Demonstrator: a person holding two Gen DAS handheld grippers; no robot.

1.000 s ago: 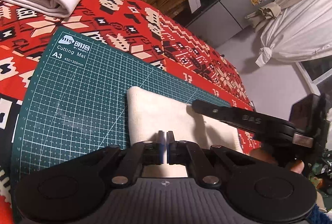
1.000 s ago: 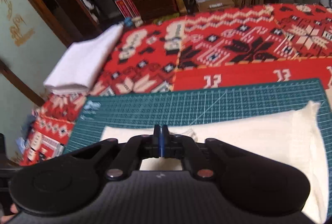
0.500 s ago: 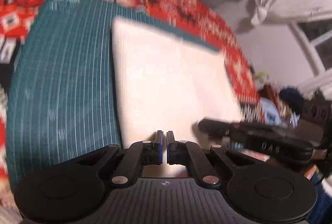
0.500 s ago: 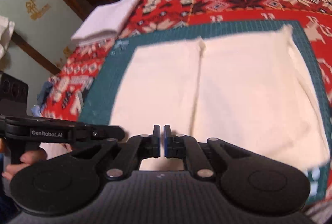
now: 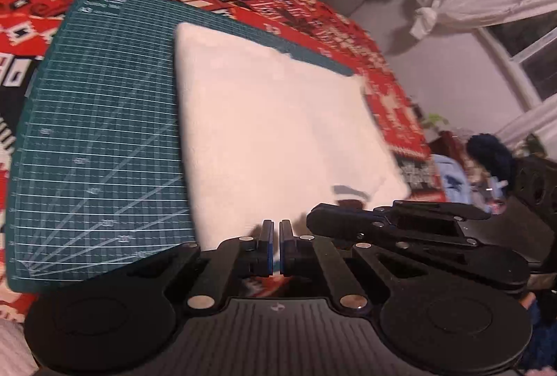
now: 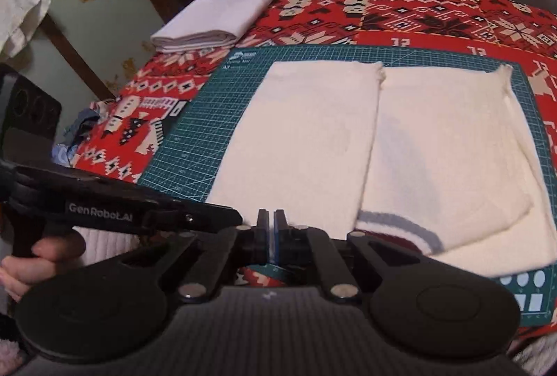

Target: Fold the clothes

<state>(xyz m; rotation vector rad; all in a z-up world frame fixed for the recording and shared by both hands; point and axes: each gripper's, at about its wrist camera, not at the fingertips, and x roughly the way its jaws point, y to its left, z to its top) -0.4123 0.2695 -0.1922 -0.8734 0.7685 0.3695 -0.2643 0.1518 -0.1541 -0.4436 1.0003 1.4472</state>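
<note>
Lying on the mat: one cream garment (image 6: 365,146), spread flat on one green cutting mat (image 6: 209,132); it covers most of the mat, and the left part of the mat stays bare in the left wrist view (image 5: 104,132).
Garment shape: two panels side by side, with one seam line between them running away from the camera; one grey band and one dark red band show at its near edge.
Garment count: two in all, this cream one and one white folded cloth (image 6: 216,17).
Folded cloth place: on the red patterned cover (image 6: 435,14), beyond the far left corner of the mat, well apart from the cream garment.
Left gripper (image 5: 275,249): fingers almost together, only a thin slit between them, at the near edge of the garment; I cannot tell if any cloth is between them.
Right gripper (image 6: 271,238): fingers also nearly closed, at the near edge of the garment; cloth between them is not sure.
Gripper count: two, close beside each other.
Hand (image 6: 31,257): one is seen, around the handle of the left gripper.
</note>
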